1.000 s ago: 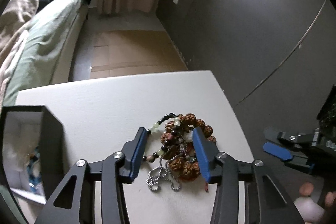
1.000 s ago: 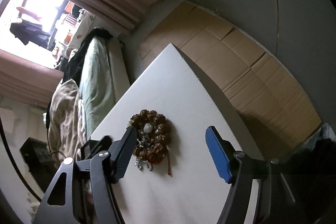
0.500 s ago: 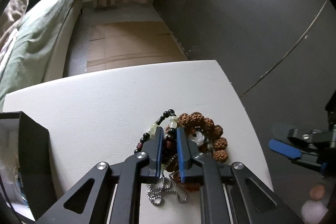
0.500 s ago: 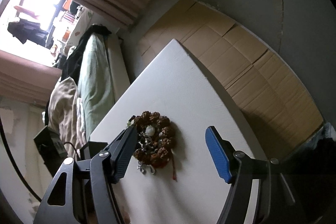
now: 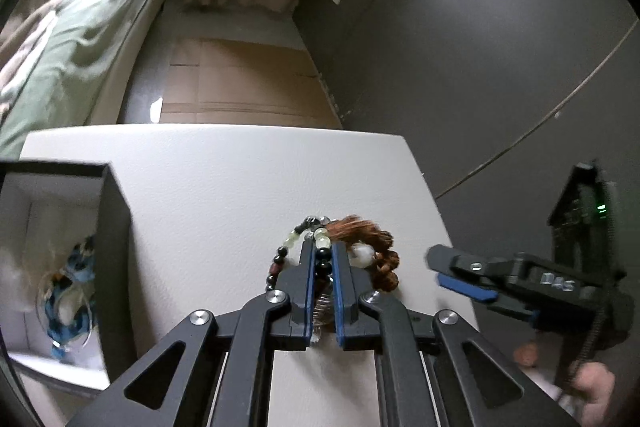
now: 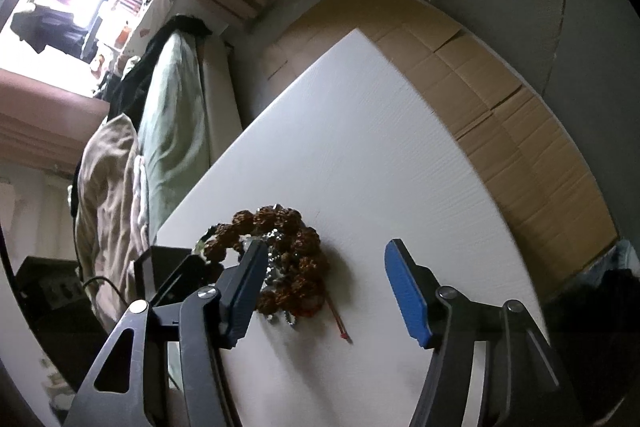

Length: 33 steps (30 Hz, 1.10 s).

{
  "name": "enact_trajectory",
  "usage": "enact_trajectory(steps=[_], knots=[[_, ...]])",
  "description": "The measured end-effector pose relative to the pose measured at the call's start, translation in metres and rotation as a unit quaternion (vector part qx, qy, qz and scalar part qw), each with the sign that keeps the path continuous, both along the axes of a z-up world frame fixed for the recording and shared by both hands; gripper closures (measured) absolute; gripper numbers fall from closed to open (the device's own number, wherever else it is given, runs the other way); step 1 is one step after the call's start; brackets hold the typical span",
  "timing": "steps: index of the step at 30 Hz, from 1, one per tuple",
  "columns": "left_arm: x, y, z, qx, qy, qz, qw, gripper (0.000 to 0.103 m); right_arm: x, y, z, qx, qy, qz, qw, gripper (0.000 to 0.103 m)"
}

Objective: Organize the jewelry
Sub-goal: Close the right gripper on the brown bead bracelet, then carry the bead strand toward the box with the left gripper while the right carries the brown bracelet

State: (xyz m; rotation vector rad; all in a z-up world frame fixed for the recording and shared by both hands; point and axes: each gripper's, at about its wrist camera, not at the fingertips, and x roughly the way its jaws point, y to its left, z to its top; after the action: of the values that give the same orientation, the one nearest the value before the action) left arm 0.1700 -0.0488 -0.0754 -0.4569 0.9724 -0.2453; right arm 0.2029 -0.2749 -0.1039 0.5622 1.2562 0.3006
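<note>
**Jewelry pile pinched by the left gripper**

Jewelry lies in a tangled heap near the desk's right edge. A second ago the left gripper straddled the heap with jaws apart; they have just been closing and now pinch a strand of black and pale green beads, nearly shut. The gripper slants down over the heap. The right gripper has come nearer, its jaws just narrowing a little yet wide apart, its left finger over the heap, touching nothing visibly. A hand shows under it in the left view. Knobbly brown seed beads ring a silver chain; a red cord end trails out. A black box with white lining, at the desk's left, holds a blue piece.
</note>
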Motion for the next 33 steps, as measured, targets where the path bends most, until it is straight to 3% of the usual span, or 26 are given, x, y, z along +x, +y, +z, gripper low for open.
enact_trajectory(steps=[8, 16, 25, 26, 27, 30, 33], knots=[[-0.012, 0.018, 0.0, -0.022, -0.006, 0.013, 0.9997, 0.095, 0.0, 0.036, -0.011, -0.033, 0.005, 0.034, 0.999, 0.043], [-0.024, 0.045, 0.019, -0.039, -0.027, 0.038, 0.9981, 0.095, 0.004, 0.052, -0.013, -0.067, -0.004, 0.036, 0.997, 0.066], [-0.038, 0.057, 0.035, -0.044, -0.042, 0.051, 0.9968, 0.095, 0.0, 0.066, -0.01, -0.121, -0.033, 0.063, 0.99, 0.066], [-0.04, 0.058, 0.036, -0.044, -0.043, 0.052, 0.9967, 0.095, -0.001, 0.067, -0.01, -0.132, -0.038, 0.067, 0.988, 0.069], [-0.043, 0.059, 0.037, -0.045, -0.045, 0.054, 0.9965, 0.095, -0.001, 0.067, -0.01, -0.138, -0.041, 0.068, 0.987, 0.083], [-0.058, 0.064, 0.042, -0.052, -0.053, 0.059, 0.9955, 0.095, -0.002, 0.058, -0.009, -0.105, -0.039, 0.057, 0.992, 0.083], [-0.072, 0.077, 0.044, -0.063, -0.058, 0.073, 0.9936, 0.095, -0.01, 0.054, 0.01, -0.08, -0.073, 0.055, 0.993, 0.083]])
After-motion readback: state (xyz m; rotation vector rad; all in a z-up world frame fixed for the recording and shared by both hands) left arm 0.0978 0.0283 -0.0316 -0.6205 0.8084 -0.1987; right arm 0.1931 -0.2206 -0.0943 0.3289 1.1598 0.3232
